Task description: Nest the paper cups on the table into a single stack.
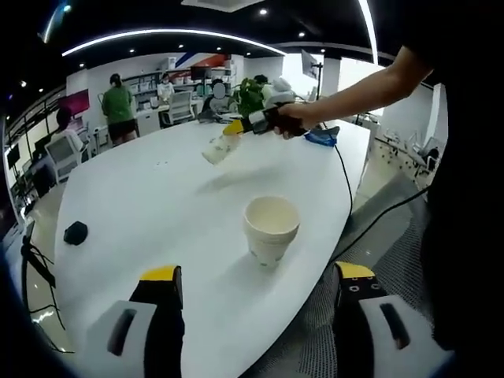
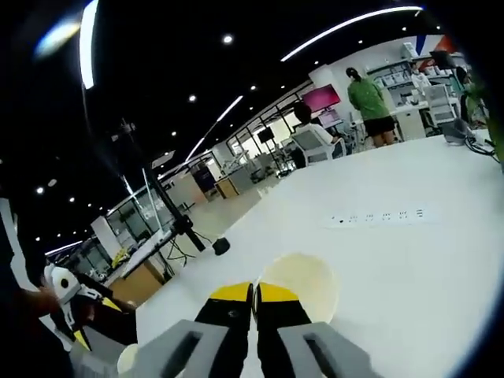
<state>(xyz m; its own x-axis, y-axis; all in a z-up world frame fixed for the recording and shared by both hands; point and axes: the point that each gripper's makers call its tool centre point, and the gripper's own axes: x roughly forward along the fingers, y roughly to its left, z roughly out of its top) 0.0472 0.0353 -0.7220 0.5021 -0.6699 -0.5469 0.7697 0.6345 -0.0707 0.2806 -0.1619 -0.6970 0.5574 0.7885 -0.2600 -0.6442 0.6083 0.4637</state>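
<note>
- Left gripper [image 1: 256, 295]: jaws spread wide, nothing between them; yellow tips at lower frame, one over the white table [image 1: 157, 197], the other past its edge.
- Upright paper cup [image 1: 271, 228] stands on the table at centre frame, just above and between the jaw tips, untouched, mouth up.
- Right gripper [image 1: 236, 128], upper centre of left gripper view, held in a hand [image 1: 291, 118]; a second paper cup [image 1: 216, 150] hangs tilted at its tip, above the table.
- Right gripper view: right gripper's jaws pressed together on that cup's rim [image 2: 295, 283], lower centre.
- Black object [image 1: 75, 232] on the table, left.
</note>
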